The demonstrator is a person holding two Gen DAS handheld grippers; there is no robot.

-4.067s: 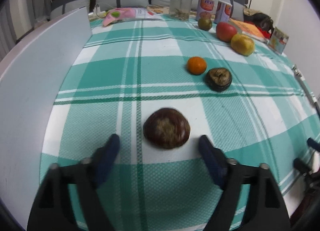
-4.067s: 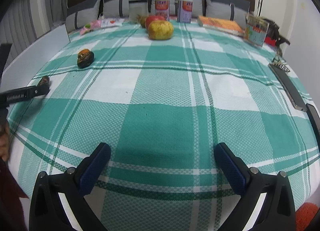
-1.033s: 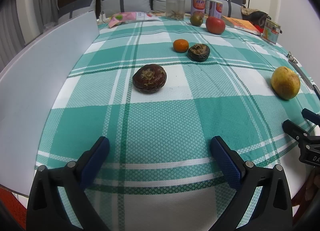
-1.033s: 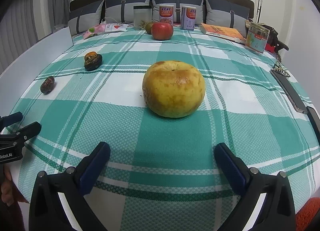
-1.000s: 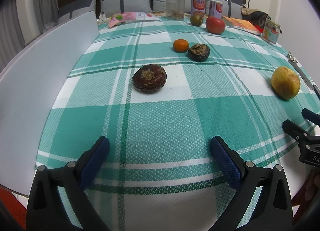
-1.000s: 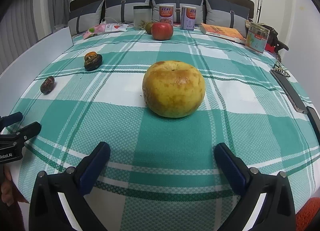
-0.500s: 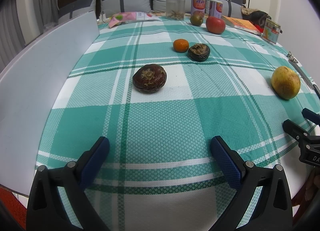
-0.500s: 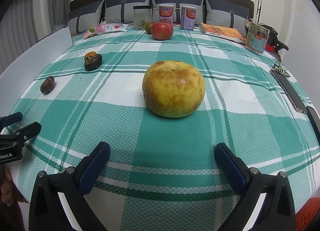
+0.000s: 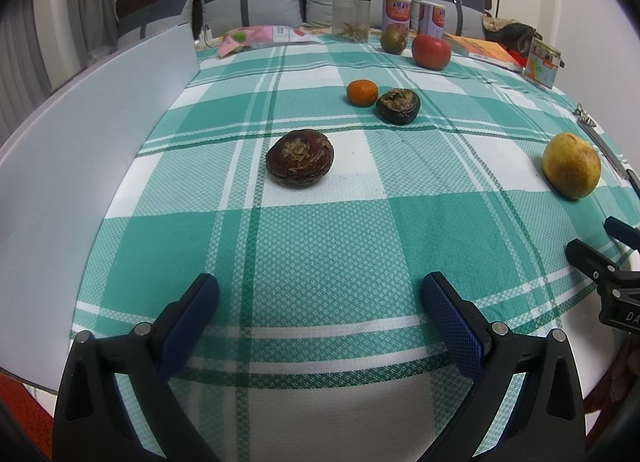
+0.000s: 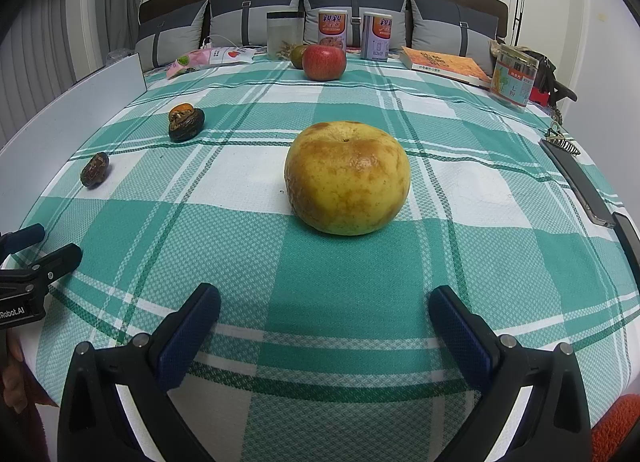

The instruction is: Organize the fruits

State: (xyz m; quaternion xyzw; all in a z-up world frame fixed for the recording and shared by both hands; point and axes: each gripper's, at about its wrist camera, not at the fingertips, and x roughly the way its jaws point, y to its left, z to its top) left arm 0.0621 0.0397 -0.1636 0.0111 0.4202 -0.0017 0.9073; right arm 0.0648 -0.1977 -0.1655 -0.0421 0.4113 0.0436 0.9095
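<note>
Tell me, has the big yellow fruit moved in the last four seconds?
Yes. The yellow fruit left the red apple at the far end for the near edge.

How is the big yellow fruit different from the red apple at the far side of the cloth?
The yellow fruit is larger than the red apple and has brown, rough patches; the apple's skin is smooth and shiny. The yellow fruit lies alone on the cloth, directly before the right gripper; the apple sits far back beside a small greenish fruit. Both rest stem side up, untouched.

Six fruits (image 9: pixel 301 158) lie apart — none touching — on cloth.
</note>
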